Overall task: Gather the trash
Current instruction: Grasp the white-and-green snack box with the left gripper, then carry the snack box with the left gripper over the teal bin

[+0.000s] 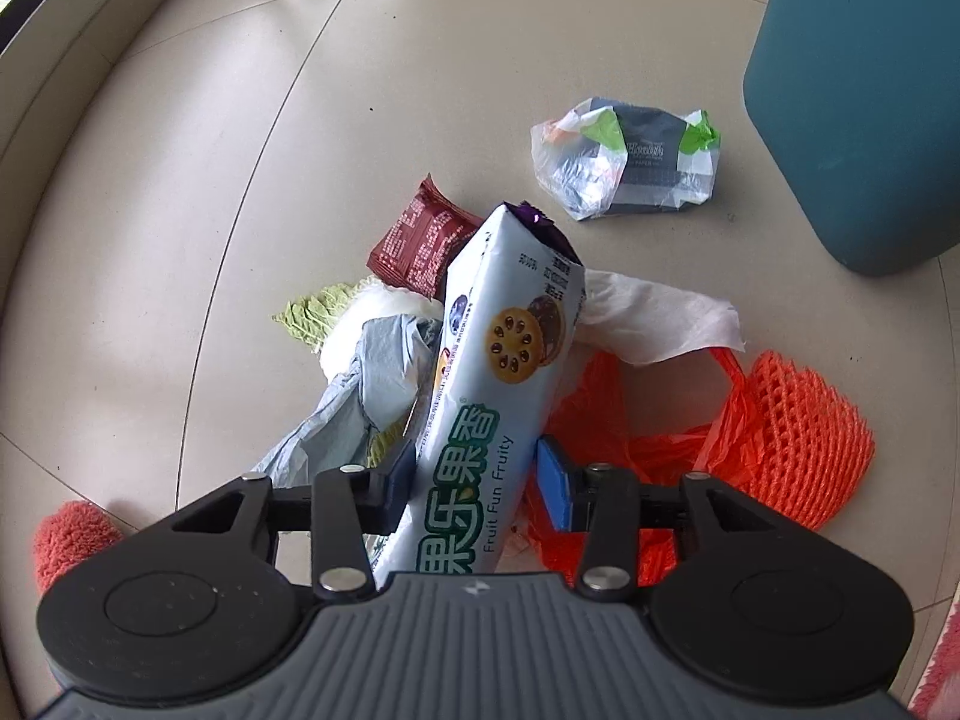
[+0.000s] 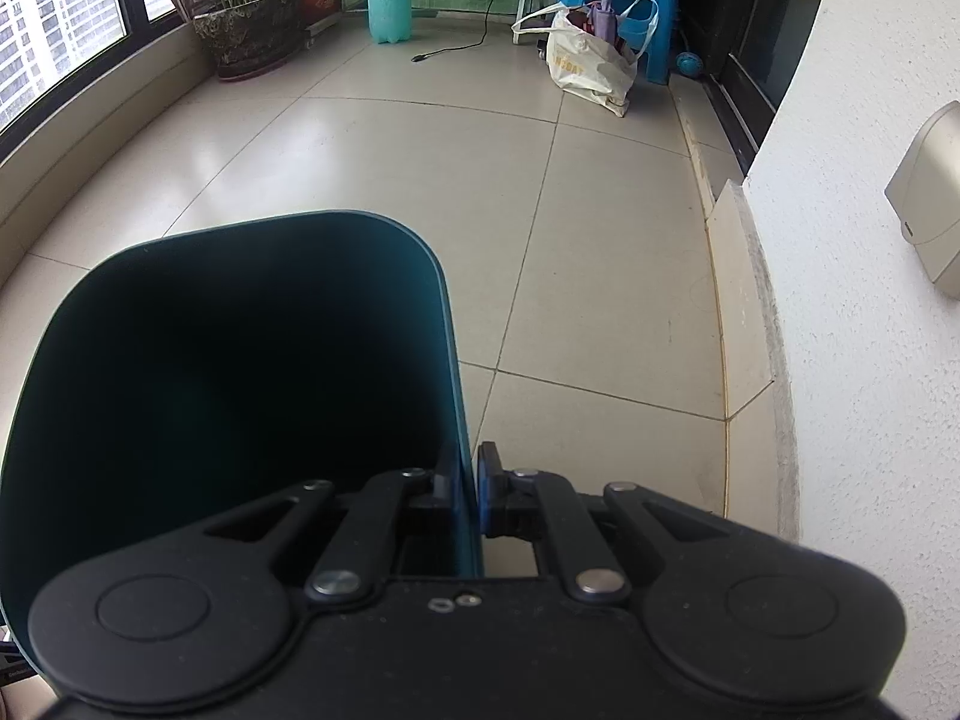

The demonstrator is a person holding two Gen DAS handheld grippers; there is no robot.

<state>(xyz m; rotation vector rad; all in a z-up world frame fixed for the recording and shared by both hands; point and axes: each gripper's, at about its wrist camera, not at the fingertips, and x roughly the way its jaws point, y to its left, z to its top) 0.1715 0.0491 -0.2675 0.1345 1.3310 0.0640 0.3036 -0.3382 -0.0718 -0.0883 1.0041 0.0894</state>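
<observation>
Beige floor tiles (image 1: 180, 192) carry a small heap of rubbish, and the biscuit packet (image 1: 480, 396) serves as the landmark. Nearest, the left claw (image 1: 474, 474) has its pads against both sides of the packet's lower end, clamped on it. Just right of the packet lie an orange plastic bag (image 1: 606, 420) and orange foam netting (image 1: 804, 438); just left of it a grey bag (image 1: 360, 390). Behind it lie a white tissue (image 1: 654, 318) and a dark red wrapper (image 1: 420, 240). Farther beyond the packet lies a clear bag (image 1: 624, 162), and to its right stands the teal bin (image 1: 858, 108). The right claw (image 2: 469, 492) is pinched together on the bin's rim
</observation>
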